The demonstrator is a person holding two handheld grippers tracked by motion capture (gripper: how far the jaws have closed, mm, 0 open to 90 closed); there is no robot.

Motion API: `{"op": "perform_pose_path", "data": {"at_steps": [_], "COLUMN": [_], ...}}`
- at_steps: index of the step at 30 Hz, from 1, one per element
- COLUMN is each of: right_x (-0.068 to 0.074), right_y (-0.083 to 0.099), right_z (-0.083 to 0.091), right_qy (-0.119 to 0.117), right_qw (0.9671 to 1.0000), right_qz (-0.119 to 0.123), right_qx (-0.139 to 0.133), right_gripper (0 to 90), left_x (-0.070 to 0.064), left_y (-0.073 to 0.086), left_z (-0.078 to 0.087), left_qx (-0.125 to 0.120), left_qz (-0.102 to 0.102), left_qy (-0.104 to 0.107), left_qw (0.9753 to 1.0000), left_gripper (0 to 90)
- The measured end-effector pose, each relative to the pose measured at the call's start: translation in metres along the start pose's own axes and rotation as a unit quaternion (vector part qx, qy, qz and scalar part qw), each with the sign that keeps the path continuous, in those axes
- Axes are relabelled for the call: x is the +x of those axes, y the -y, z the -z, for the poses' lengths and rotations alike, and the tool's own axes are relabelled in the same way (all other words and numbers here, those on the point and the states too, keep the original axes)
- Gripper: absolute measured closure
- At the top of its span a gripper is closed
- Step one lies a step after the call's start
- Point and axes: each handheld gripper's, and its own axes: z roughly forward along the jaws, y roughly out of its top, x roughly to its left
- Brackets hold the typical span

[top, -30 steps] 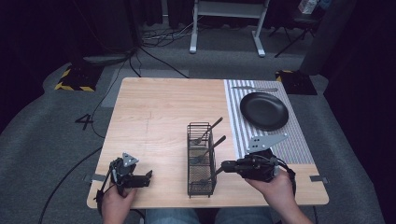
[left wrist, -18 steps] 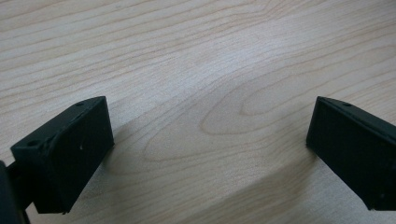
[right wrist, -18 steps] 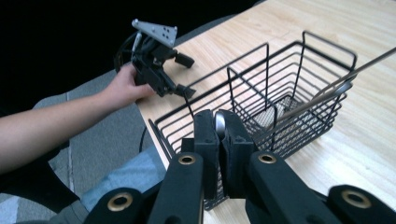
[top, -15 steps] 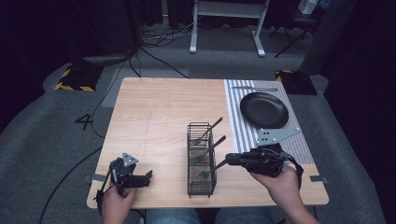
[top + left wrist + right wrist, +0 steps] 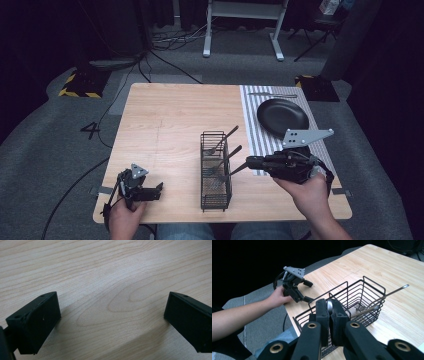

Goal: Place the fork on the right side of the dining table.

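Cutlery handle (image 5: 329, 306), thin, stiff and slick, sits clenched in right gripper (image 5: 329, 315) over basket (image 5: 216, 172); left gripper (image 5: 150, 191) jaws released.

Both black grippers, left gripper (image 5: 150, 192) and right gripper (image 5: 240, 166), carry grey triangular plates, brass-coloured screws and blocky jaws.

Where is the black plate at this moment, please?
In the high view the plate lies on the striped mat at the table's far right, beyond the right gripper and right of the wire basket.
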Motion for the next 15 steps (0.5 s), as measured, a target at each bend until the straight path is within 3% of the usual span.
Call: {"op": "perform_pose_path", "data": {"at_steps": [15], "right_x": [-0.005], "right_y": [-0.010], "right_z": [0.029], "right_qy": [0.018], "right_qw": [0.9995], "right_qz": [-0.005], "right_qx": [-0.023], "right_gripper": [86.7], "left_x": [0.002], "left_y": [-0.005], "left_z": [-0.004], "left_qx": [0.002], "left_qz": [-0.005], "left_qy": [0.003], "left_qw": [1.0000], "left_gripper": [0.4]}}
